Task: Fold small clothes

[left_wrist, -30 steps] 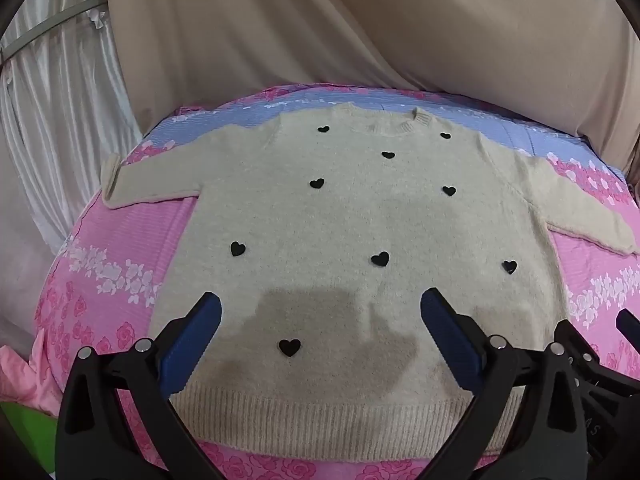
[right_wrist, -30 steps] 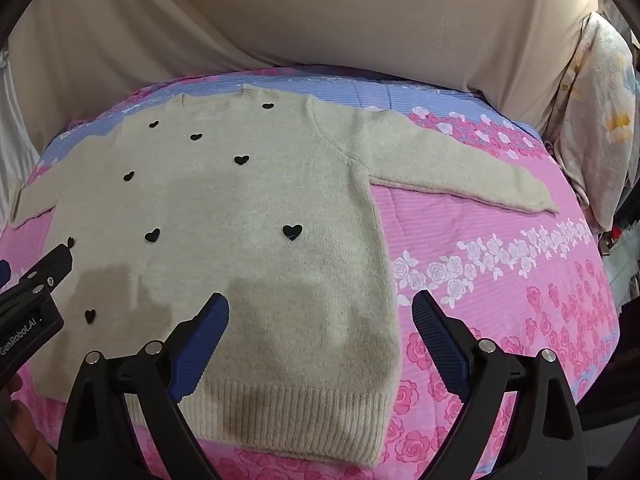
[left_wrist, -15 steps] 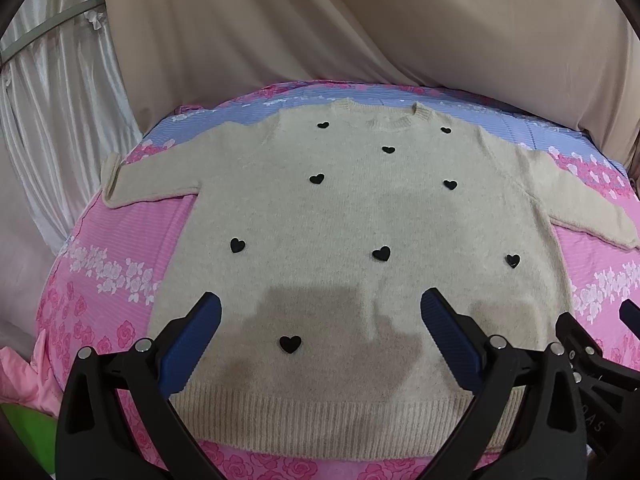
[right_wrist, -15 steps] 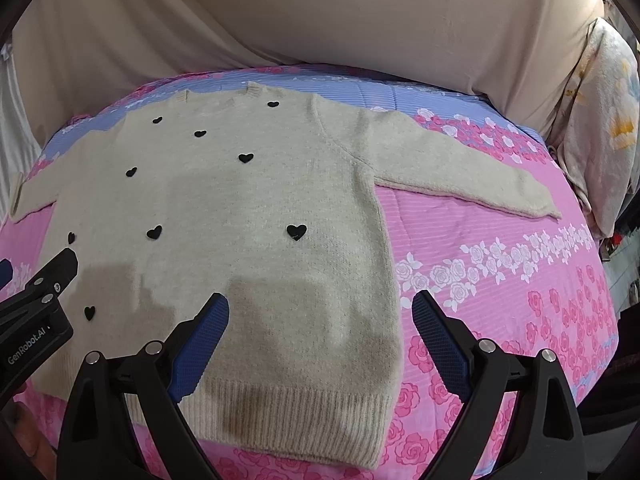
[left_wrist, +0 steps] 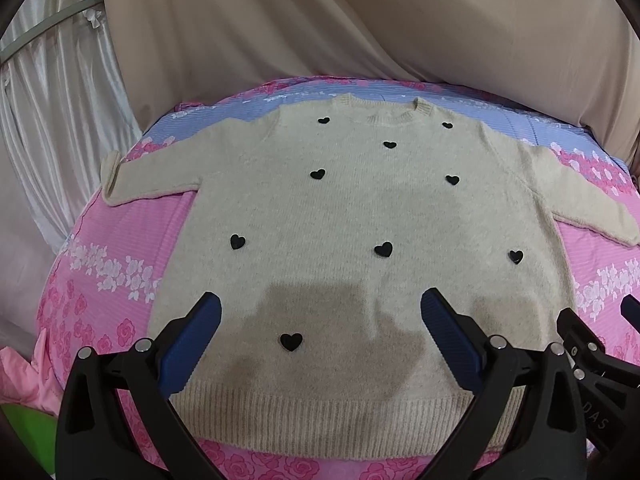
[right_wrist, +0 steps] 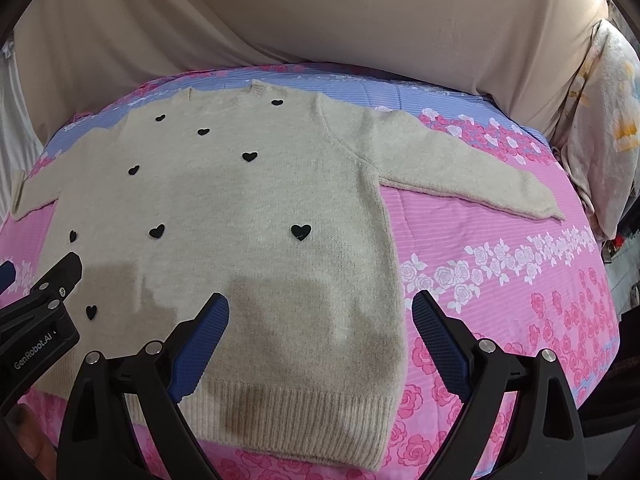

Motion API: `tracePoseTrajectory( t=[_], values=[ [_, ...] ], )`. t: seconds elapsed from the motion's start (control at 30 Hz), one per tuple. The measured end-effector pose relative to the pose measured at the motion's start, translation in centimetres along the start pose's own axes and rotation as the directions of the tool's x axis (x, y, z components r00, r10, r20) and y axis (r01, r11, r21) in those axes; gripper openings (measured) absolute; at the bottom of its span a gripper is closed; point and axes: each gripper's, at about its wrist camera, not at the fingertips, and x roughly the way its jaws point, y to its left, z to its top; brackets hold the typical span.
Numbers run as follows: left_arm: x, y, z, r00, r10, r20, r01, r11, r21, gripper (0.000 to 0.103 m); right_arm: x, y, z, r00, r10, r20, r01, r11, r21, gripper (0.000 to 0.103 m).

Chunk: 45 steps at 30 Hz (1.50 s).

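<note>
Lying flat ahead of both tongs, the sweater had its sleeves spread, ready for folding. The left tongs and right tongs hung wide apart above its hem, holding nothing.

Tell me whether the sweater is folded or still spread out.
Spread flat: the beige heart sweater lies front up on the pink floral bedsheet, both sleeves out, hem unfolded.
</note>
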Motion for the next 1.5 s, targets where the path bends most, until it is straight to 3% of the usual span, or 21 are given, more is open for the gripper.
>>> tracePoseTrajectory(
  t=[1.5],
  values=[
    [0.79,-0.66,0.24,1.0,0.02,-0.007,-0.02,1.0,0.015,0.098,0.33,0.21,0.41,1.0,0.01,0.0,-0.01,1.0,-0.005,0.091]
  ],
)
